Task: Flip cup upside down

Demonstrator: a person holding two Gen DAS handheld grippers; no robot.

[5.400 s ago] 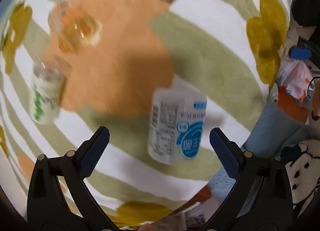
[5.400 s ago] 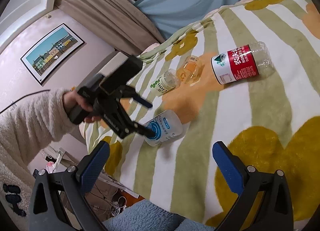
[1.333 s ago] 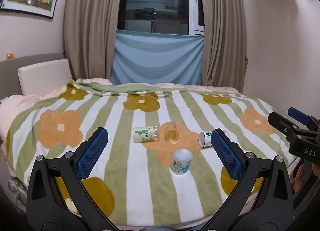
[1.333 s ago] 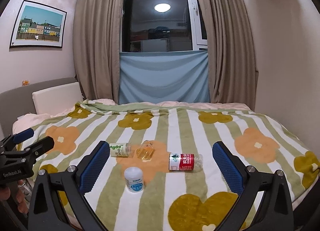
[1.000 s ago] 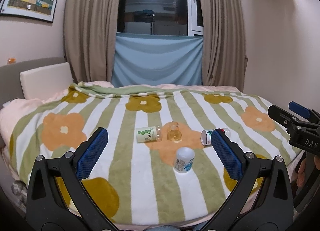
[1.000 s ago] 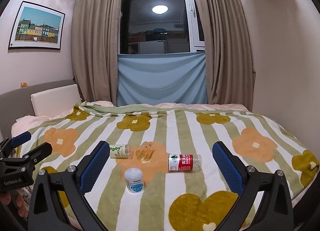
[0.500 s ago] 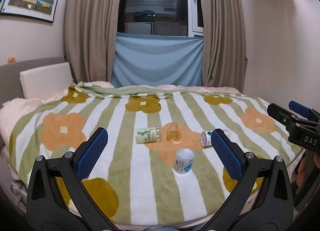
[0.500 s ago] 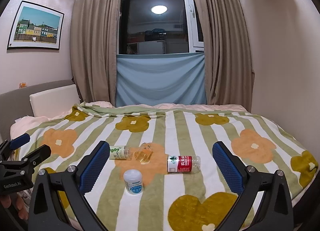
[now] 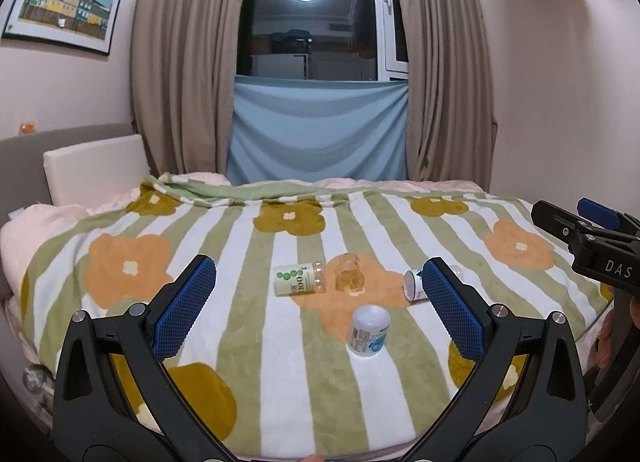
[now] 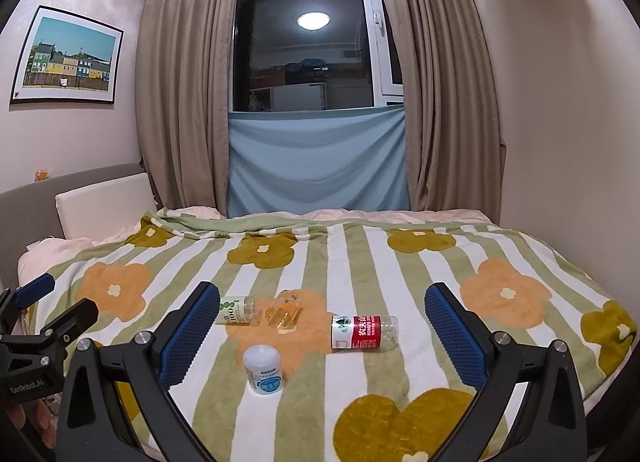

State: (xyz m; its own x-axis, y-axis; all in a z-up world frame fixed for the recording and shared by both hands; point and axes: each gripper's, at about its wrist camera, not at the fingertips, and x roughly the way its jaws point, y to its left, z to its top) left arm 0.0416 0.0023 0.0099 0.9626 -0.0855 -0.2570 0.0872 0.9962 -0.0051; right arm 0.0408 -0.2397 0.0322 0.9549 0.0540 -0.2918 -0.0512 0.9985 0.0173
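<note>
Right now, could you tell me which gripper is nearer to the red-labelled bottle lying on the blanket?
Right. The right gripper faces the red-labelled bottle almost head-on; the left gripper is off to its left, fingers open on both.

Right gripper point(image 10: 320, 332) jaws wide apart, holding nothing, held back from the bed point(image 10: 520, 346). White cup point(image 10: 264, 369) stands bottom-up on the blanket. Behind it lie a green-label bottle point(image 10: 239, 310), clear jar point(image 10: 285, 311), red-label bottle point(image 10: 363, 332). Left gripper point(image 10: 52, 302) at left edge.
</note>
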